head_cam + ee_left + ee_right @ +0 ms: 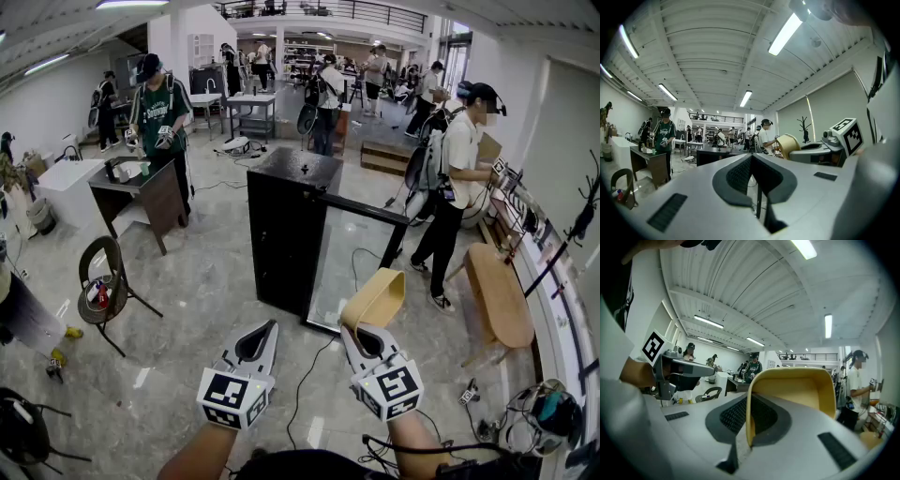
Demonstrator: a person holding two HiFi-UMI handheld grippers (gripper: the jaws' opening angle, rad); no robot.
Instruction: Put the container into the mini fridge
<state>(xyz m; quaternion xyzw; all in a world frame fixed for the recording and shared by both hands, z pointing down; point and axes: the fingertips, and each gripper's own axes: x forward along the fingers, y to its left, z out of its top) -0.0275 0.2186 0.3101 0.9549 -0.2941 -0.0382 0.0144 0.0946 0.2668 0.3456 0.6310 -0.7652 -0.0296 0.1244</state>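
My right tool (355,330) clamped one wall of the empty yellow container (375,298), near the mini fridge (281,225); my left tool (271,324) was closed, empty.

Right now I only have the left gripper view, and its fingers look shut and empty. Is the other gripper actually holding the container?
Observer: Yes. In the right gripper view, the right gripper has its fingers shut on one wall of the tan container.
Operator: Anything inside it?
Observer: The part of its inside that view shows looks empty.
Operator: And the fridge?
Observer: In the head view, the black mini fridge stands ahead with its glass door swung open. The container is held in the air, short of the opening.
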